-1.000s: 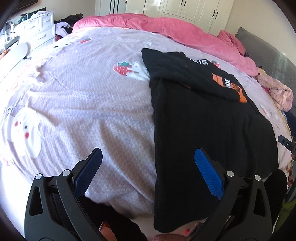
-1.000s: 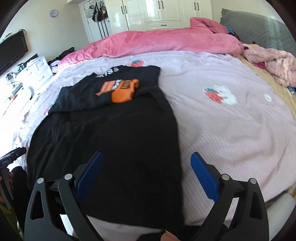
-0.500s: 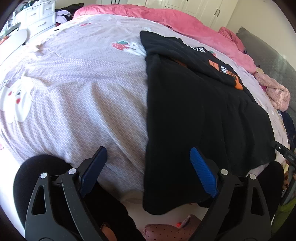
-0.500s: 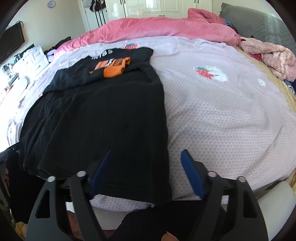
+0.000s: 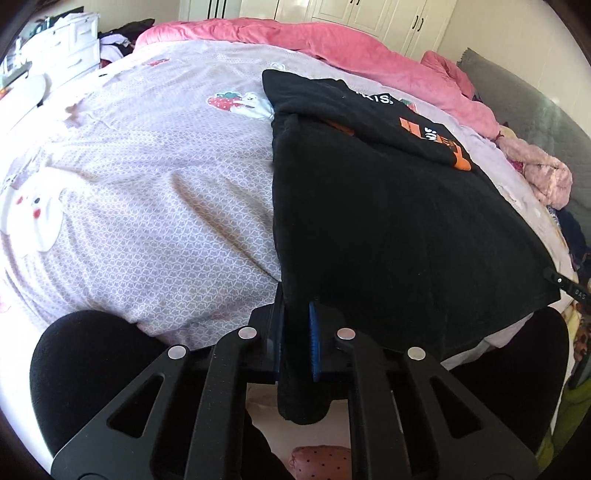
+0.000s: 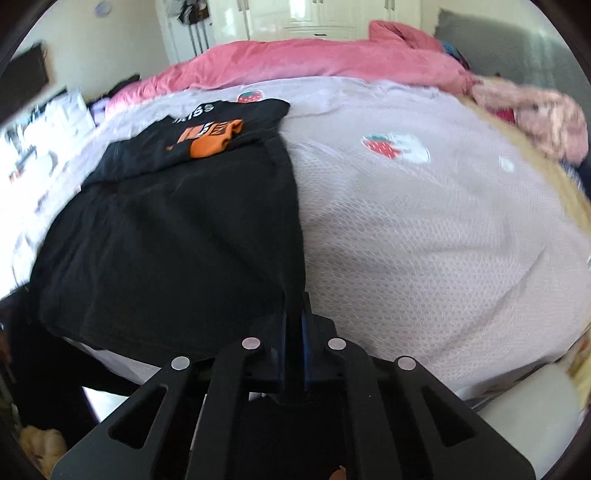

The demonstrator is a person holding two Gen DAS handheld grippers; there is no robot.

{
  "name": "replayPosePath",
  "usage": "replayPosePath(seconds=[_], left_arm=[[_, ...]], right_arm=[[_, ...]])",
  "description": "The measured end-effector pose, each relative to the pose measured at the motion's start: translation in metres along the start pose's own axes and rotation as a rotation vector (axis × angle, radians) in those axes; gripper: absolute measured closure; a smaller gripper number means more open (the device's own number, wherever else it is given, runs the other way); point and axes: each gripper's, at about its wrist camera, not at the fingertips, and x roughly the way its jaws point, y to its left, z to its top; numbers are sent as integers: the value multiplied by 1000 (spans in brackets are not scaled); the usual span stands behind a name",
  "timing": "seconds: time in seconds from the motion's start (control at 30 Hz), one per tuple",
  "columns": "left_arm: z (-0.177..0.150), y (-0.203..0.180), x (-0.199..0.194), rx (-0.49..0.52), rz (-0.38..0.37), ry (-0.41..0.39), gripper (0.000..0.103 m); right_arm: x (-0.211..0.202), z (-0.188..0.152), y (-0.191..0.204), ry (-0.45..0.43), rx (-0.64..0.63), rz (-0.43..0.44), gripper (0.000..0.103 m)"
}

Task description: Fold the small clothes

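Left claw point(image 5: 297, 332) pinches the black shirt point(image 5: 388, 221) at its near corner on the bed point(image 5: 147, 203); right claw point(image 6: 293, 325) clamps the opposite corner.

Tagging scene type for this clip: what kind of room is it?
A bedroom, most likely: a bed with a pink duvet and white wardrobe doors behind it.

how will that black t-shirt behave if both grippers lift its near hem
Probably floppy: the black t-shirt already droops below the left gripper. Likely to sag between the two pinched corners. Its folded top may slide open.
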Motion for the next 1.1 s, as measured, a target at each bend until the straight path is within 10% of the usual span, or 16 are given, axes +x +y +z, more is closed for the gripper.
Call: replayPosePath(seconds=[0.2, 0.73, 1.1], left_arm=[[-3, 2, -4, -11, -9, 9, 92], [4, -5, -38, 32, 20, -69, 73], [3, -13, -50, 74, 35, -90, 49]], right_arm=[[12, -2, 9, 42, -22, -42, 95], [-29, 2, 9, -81, -6, -31, 47], [-31, 4, 31, -80, -59, 0, 46]])
